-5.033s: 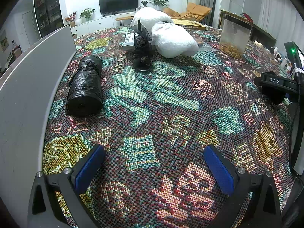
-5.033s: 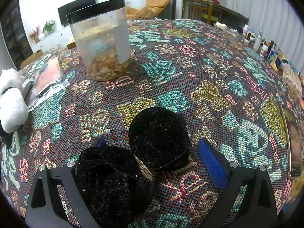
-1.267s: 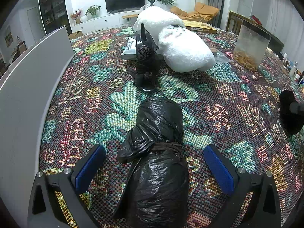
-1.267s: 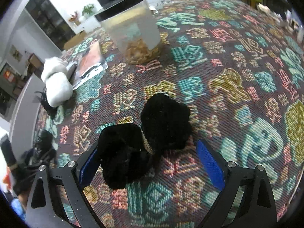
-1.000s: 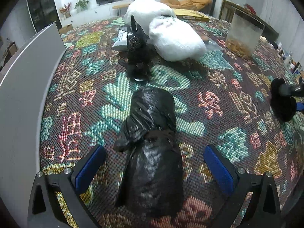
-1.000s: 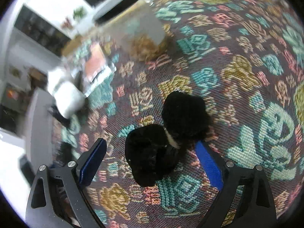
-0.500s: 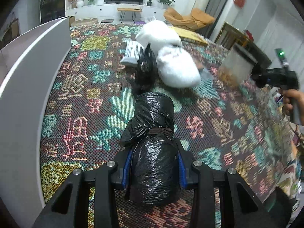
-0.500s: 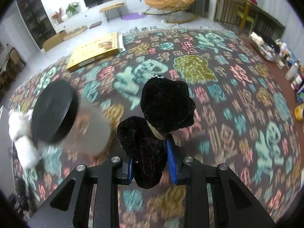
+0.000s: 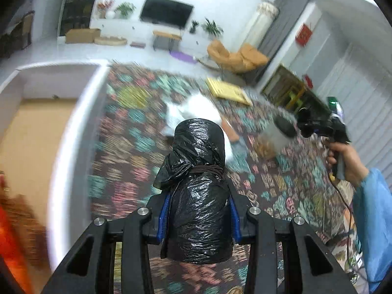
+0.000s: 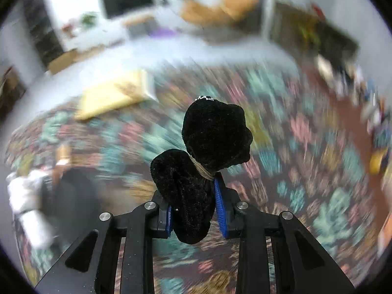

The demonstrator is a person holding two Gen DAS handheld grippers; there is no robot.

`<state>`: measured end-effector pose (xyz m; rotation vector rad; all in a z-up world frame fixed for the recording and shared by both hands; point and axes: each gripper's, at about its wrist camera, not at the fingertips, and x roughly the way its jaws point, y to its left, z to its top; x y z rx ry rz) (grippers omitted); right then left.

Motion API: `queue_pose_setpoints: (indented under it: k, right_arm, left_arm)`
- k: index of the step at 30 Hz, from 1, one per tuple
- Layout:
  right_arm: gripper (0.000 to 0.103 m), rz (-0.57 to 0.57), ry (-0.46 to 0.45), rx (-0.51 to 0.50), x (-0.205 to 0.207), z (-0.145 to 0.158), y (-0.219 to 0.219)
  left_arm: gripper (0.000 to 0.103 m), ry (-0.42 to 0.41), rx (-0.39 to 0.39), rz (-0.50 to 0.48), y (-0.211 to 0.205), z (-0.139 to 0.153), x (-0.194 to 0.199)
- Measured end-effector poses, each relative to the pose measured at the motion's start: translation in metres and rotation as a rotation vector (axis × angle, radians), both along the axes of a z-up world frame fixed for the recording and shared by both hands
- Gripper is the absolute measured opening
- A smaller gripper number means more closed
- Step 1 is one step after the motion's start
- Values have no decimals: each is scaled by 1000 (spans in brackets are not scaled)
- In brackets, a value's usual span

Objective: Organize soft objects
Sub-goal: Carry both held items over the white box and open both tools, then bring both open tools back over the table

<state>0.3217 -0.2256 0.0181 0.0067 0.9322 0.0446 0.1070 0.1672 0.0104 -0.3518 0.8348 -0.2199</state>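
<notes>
My left gripper (image 9: 199,216) is shut on a black plastic-wrapped bundle (image 9: 198,186) tied with dark cord, held up above the patterned tablecloth (image 9: 127,144). My right gripper (image 10: 194,212) is shut on a black velvet bundle (image 10: 205,152) tied in the middle with twine, also lifted off the cloth. In the left wrist view the right gripper's body (image 9: 318,122) appears at the right, held by a hand (image 9: 348,159) in a blue sleeve. White plush objects (image 9: 196,109) lie on the table behind the black bundle, partly hidden by it.
A white-rimmed box (image 9: 61,127) with a tan inside stands at the table's left. A clear jar (image 9: 274,134) with a black lid and a yellow flat box (image 9: 227,90) sit on the far side. Small bottles (image 10: 348,73) crowd the right edge.
Both grippers closed on their bundles and lifted them off the table. The views have swung upward and now show the open white box at the left.
</notes>
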Motion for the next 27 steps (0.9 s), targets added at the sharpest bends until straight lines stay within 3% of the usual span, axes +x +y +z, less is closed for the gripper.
queue_pose_setpoints:
  k: [4, 10, 12, 13, 14, 15, 17, 19, 21, 24, 27]
  right_arm:
    - [29, 269, -37, 91, -62, 52, 125]
    - [30, 655, 66, 321, -165, 55, 320]
    - [38, 729, 112, 381, -191, 48, 372]
    - [56, 757, 126, 406, -200, 44, 392]
    - [79, 775, 133, 418, -205, 41, 405]
    - [79, 786, 135, 420, -213, 40, 418]
    - [79, 773, 115, 398, -220, 37, 425]
    - [79, 734, 75, 376, -216, 35, 399]
    - [79, 627, 16, 300, -215, 23, 370]
    - [79, 361, -40, 174, -220, -19, 288]
    - [79, 66, -29, 47, -223, -77, 200]
  left_arm:
    - [39, -16, 66, 116, 63, 17, -32]
    - [43, 83, 216, 325, 158, 8, -85]
    - [62, 113, 237, 392, 183, 2, -99]
    - [86, 118, 236, 423, 192, 0, -106]
    - [97, 110, 236, 464, 200, 0, -114]
    - [98, 95, 240, 493, 204, 1, -119]
    - [98, 69, 239, 530, 205, 4, -129]
    - [98, 37, 215, 526, 200, 10, -133]
    - [98, -6, 189, 487, 182, 17, -133]
    - [98, -70, 114, 350, 141, 29, -123]
    - [102, -92, 44, 139, 65, 24, -108]
